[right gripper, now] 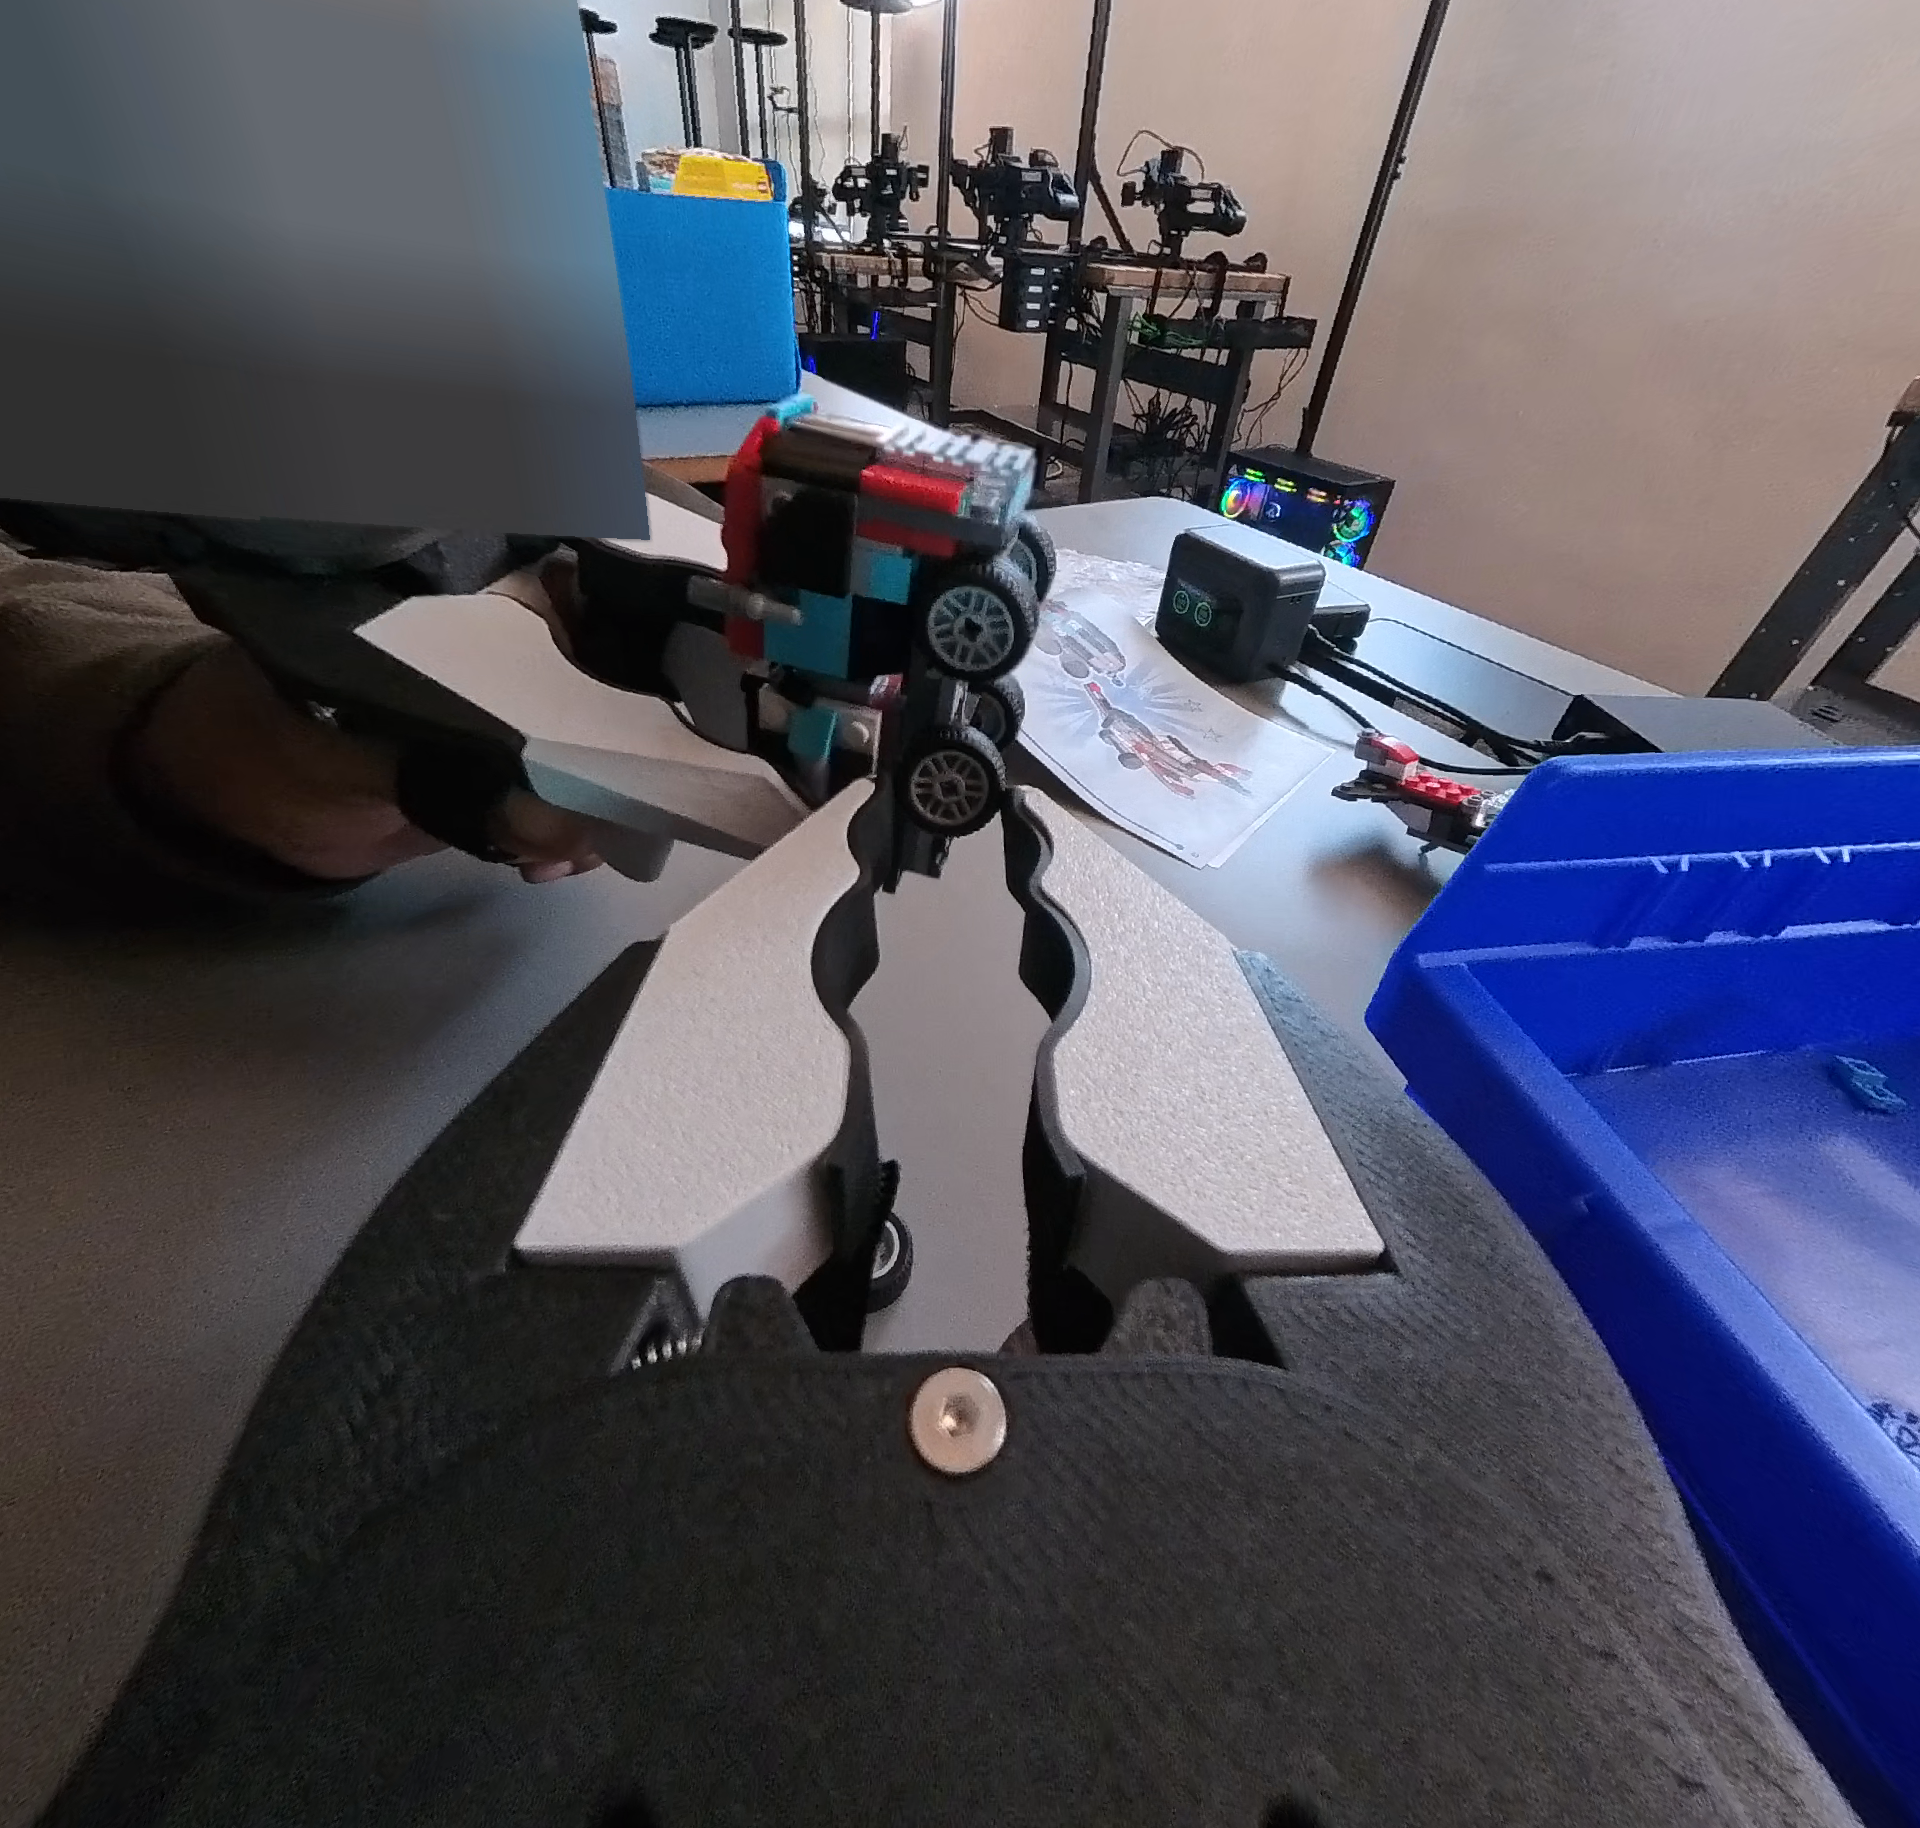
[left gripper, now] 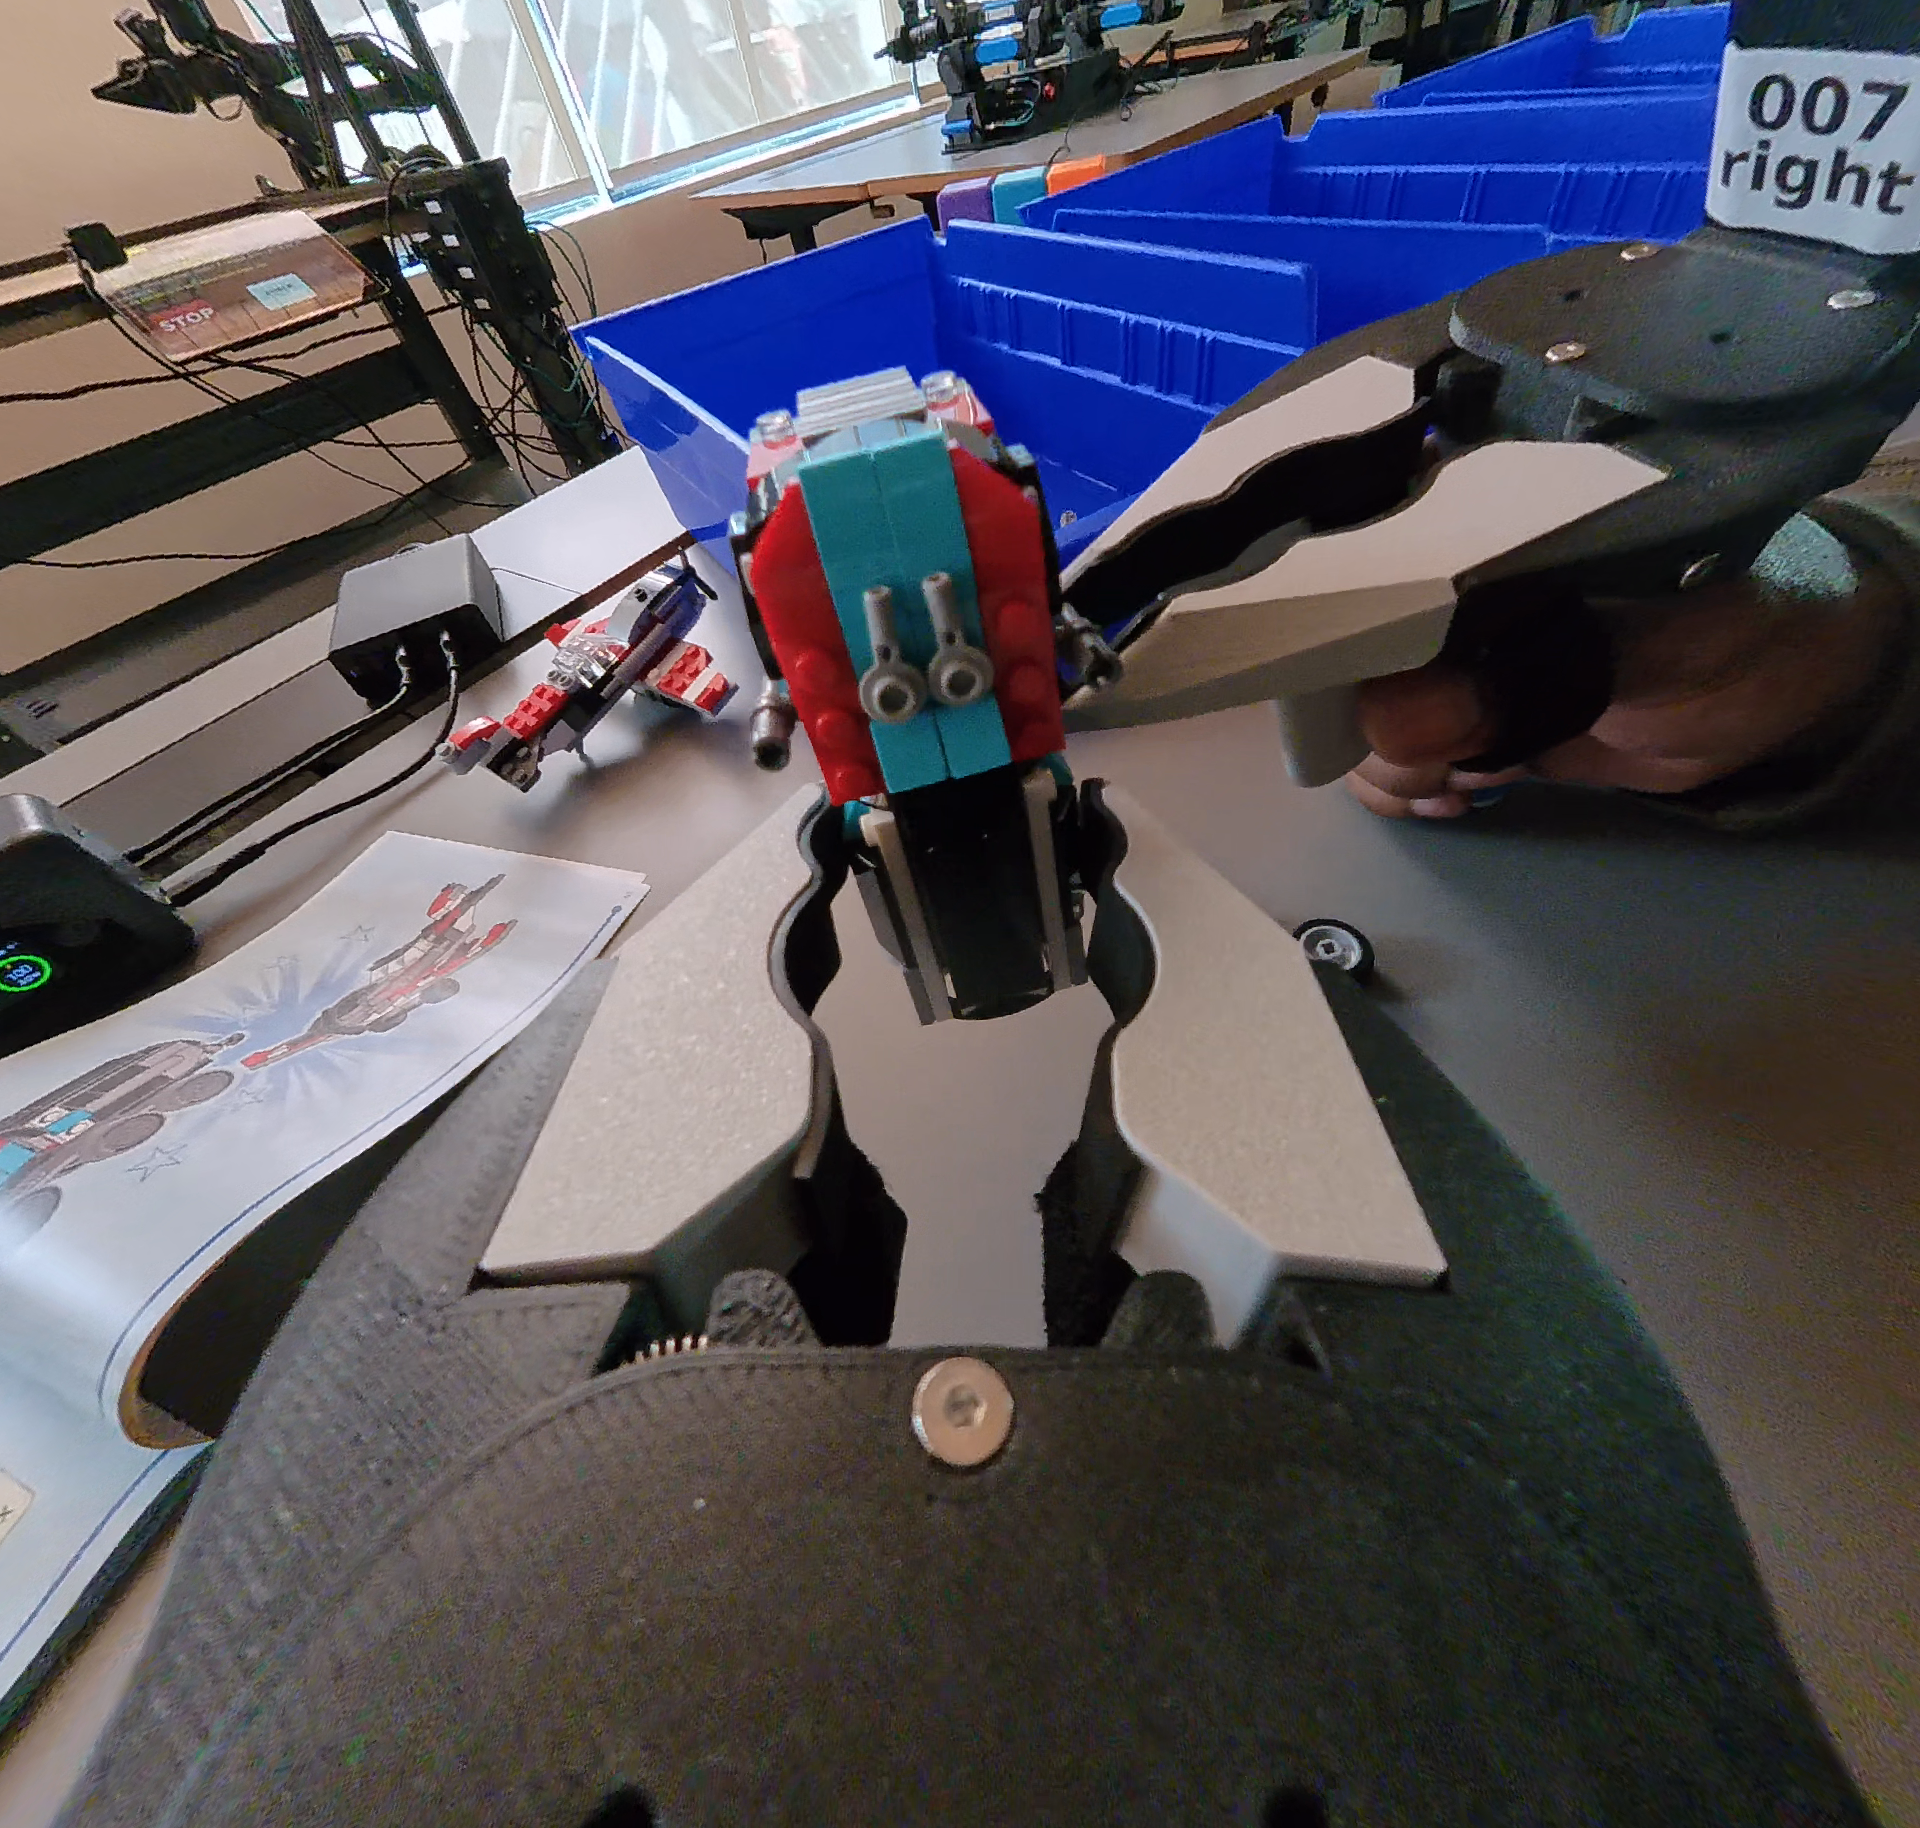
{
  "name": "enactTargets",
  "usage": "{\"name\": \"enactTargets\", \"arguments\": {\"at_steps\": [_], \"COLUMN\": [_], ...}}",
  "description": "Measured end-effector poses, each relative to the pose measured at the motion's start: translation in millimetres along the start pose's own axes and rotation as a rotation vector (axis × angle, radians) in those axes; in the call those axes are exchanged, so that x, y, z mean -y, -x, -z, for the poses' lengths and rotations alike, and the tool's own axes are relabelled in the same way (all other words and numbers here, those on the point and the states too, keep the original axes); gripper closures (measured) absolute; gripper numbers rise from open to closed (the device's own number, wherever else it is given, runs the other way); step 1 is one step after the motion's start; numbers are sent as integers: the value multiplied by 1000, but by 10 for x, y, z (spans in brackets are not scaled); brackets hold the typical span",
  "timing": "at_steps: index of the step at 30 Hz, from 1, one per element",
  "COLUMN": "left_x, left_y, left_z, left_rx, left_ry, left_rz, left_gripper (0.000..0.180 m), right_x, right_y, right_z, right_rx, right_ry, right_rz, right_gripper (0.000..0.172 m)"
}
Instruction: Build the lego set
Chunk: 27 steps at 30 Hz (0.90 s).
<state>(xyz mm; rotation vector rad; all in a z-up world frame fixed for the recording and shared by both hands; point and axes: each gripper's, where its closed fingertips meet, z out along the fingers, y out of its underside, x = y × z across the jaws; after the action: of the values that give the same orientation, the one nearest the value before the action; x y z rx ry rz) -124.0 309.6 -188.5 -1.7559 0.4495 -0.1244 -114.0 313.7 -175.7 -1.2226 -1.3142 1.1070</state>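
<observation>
Both pairs of jaws are clamped on the same brick truck (left gripper: 909,635): your left gripper (left gripper: 961,879) pinches the black chassis end, pads pressed on both sides, while your right gripper (right gripper: 940,833) grips the wheeled underside edge at centre frame, a small wheel (right gripper: 951,781) sitting just above its tips. In the left view the truck stands upright at centre, red and teal face toward the camera, lifted off the table (left gripper: 1558,999).

Behind it, upper centre, the near wall of the blue bin (left gripper: 790,365) runs close to the truck's top. At left centre lies a red brick plane (left gripper: 603,682), apart from the truck, with a black charger (left gripper: 416,599) beyond it. A booklet (left gripper: 312,1030) covers the lower left, its corner just beside your left finger. A loose wheel (left gripper: 1335,947) rests right of that gripper; beyond it, bare table spreads to the right edge.
</observation>
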Motion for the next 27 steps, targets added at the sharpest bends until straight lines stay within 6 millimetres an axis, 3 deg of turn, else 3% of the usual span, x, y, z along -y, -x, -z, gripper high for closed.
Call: {"name": "enactTargets", "arguments": {"at_steps": [27], "left_x": [122], "left_y": [-29], "left_z": [59], "left_rx": [-24], "left_ry": [-67], "left_rz": [4], "left_gripper": [135], "right_x": [86], "right_y": [52], "right_z": [12], "right_rx": [32], "right_ry": [-61], "right_rz": [28], "right_gripper": [150]}}
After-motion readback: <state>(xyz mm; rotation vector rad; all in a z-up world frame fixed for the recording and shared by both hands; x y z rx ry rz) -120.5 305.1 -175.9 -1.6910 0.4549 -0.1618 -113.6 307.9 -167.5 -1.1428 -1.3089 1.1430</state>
